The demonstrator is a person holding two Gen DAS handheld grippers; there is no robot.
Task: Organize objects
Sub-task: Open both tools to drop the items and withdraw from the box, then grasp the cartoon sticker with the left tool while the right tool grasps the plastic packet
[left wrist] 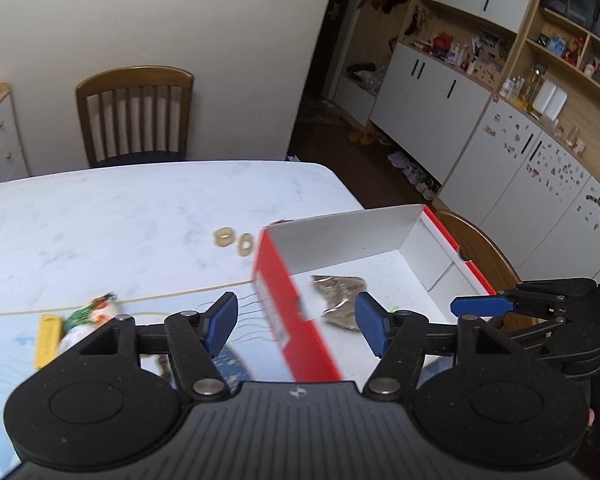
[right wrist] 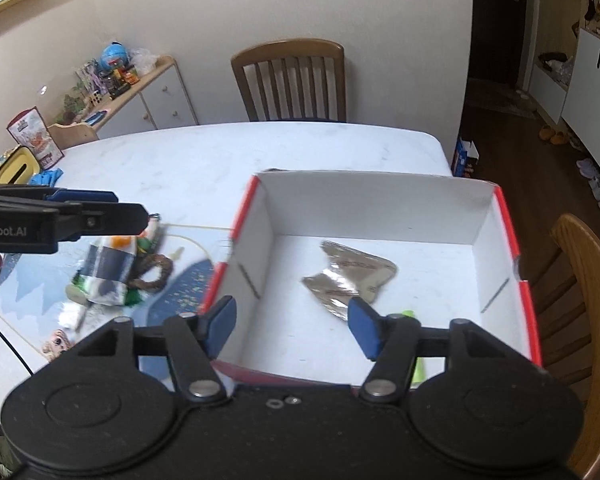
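Both grippers empty, jaws apart: left gripper [left wrist: 296, 322] above the box's left wall, right gripper [right wrist: 292, 326] over its near edge, probably between placements. Red-and-white cardboard box [right wrist: 380, 204] sits right of the table's [right wrist: 220, 152] middle, holding a crumpled silver foil packet [right wrist: 348, 276]. Left of it: loose snack packets [right wrist: 108, 272]. Farther: two small beige rings [left wrist: 234, 240].

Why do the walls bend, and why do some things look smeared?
Left wrist view: the fisheye lens curves the cabinets, and the red box is streaked by motion blur. Right wrist view: the crumpled foil wrapper and the toys are smeared; the chair is sharper.
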